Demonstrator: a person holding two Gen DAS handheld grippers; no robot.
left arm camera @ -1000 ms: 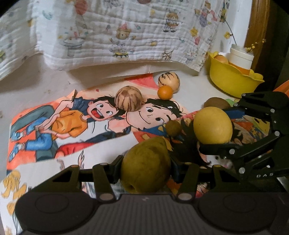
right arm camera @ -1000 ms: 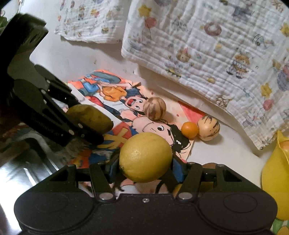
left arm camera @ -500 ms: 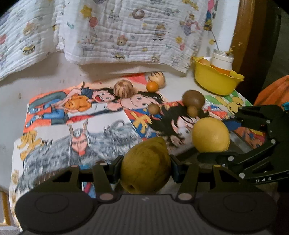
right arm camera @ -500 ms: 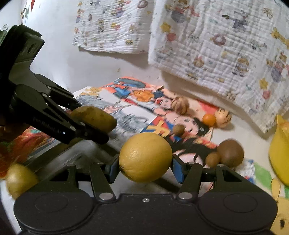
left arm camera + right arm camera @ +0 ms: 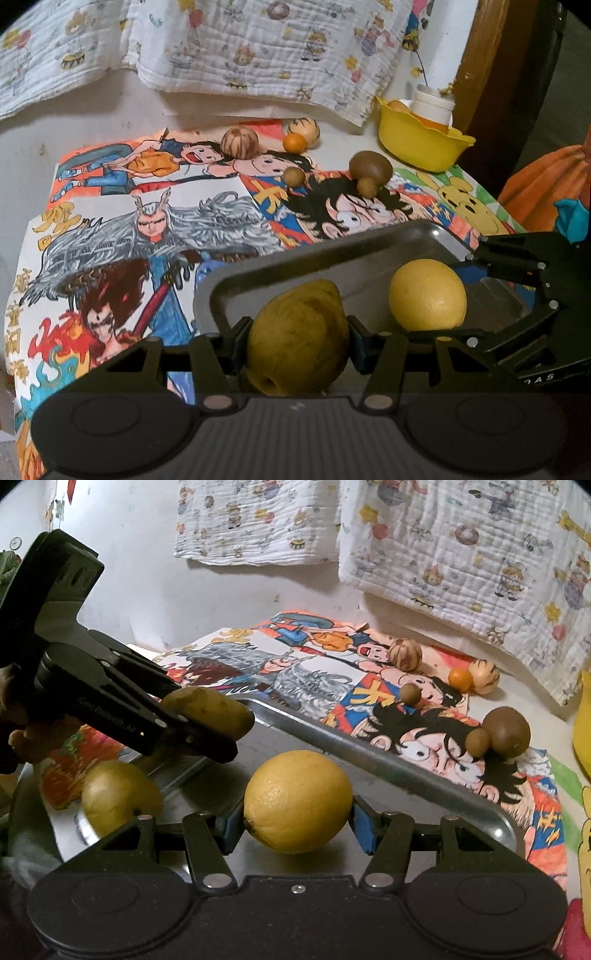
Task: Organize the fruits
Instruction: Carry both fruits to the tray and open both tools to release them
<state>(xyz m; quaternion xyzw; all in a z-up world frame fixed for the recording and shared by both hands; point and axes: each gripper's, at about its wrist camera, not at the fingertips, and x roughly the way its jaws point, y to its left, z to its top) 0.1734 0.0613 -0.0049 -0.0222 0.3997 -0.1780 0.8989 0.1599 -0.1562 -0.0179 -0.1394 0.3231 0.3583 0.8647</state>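
My left gripper (image 5: 298, 354) is shut on a brownish-yellow pear (image 5: 299, 350) and holds it above the near corner of a metal tray (image 5: 332, 247). My right gripper (image 5: 298, 823) is shut on a yellow lemon (image 5: 298, 800) over the same tray (image 5: 406, 775). The lemon (image 5: 427, 300) and right gripper also show in the left wrist view, the pear (image 5: 208, 710) in the right wrist view. A second yellow pear (image 5: 116, 797) lies in the tray at its left.
On the cartoon-print mat (image 5: 147, 229) lie a kiwi (image 5: 370, 167), two small brown fruits, a small orange (image 5: 294, 143) and two striped round fruits (image 5: 240, 142). A yellow bowl (image 5: 421, 142) with a white jar stands at the back right. Printed cloths hang behind.
Both grippers have drawn back from the mat with their fruits and now hang over the metal tray, which has come into view. The second pear in the tray now shows.
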